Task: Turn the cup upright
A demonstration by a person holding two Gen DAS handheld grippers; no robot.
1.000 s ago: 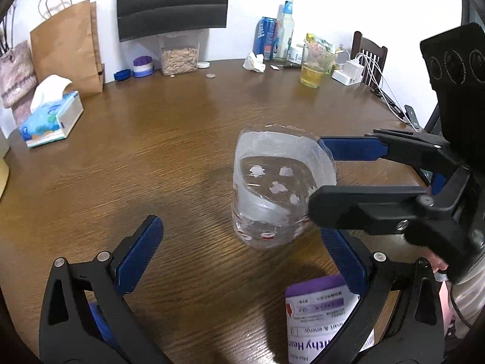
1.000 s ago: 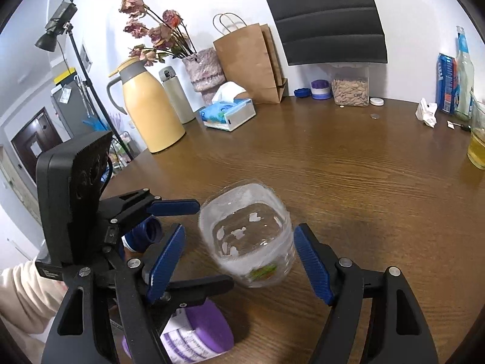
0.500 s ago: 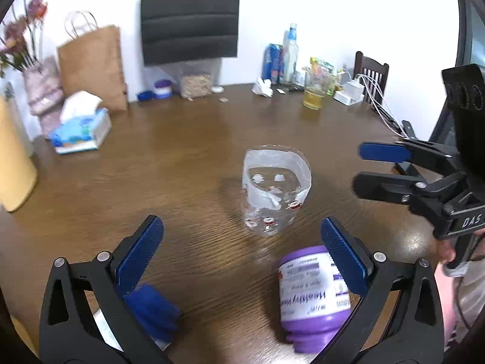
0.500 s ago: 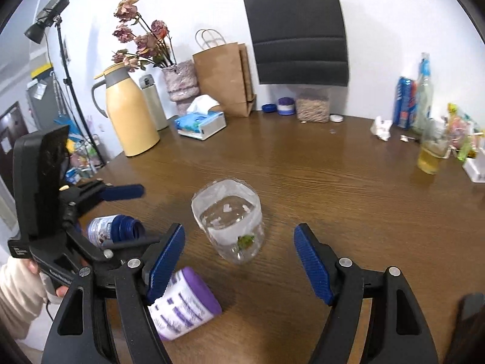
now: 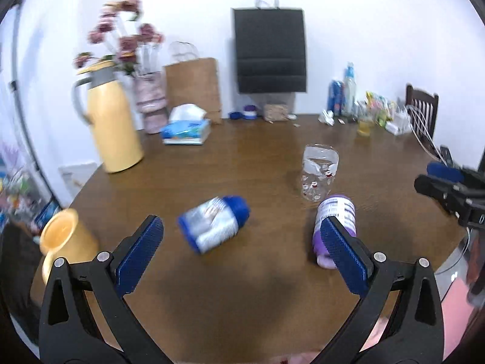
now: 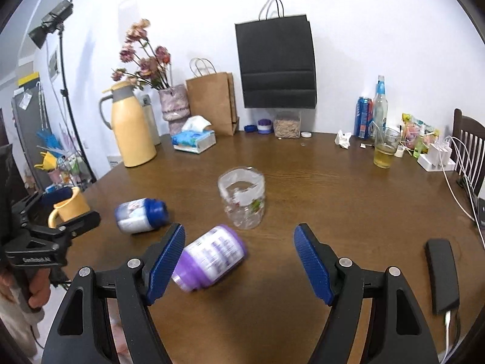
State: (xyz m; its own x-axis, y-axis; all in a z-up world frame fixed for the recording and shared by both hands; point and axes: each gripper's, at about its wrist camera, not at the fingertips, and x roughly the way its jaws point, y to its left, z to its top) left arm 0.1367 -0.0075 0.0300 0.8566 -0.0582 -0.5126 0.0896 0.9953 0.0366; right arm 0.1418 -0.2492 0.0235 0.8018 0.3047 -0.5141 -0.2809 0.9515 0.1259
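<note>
Standing mouth-up near the centre of the right wrist frame, the clear plastic cup [image 6: 241,201] now rests alone on the wooden table [image 6: 333,200]. A second ago the right gripper [image 6: 239,262] had its pads on either side of the cup; now both it and the left gripper [image 5: 242,256] sit pulled back with jaws spread wide and nothing between them. By my reading the flip is finished.

The cup is thin, see-through, roughly cylindrical, with a ragged white rim and small printed motifs, so it probably dents easily. Lower centre, a purple bottle [image 6: 209,257] lies on its side; left of it lies a blue-capped bottle [image 6: 141,214], both smooth and round. A yellow mug [image 6: 71,206] stands at centre left.
</note>
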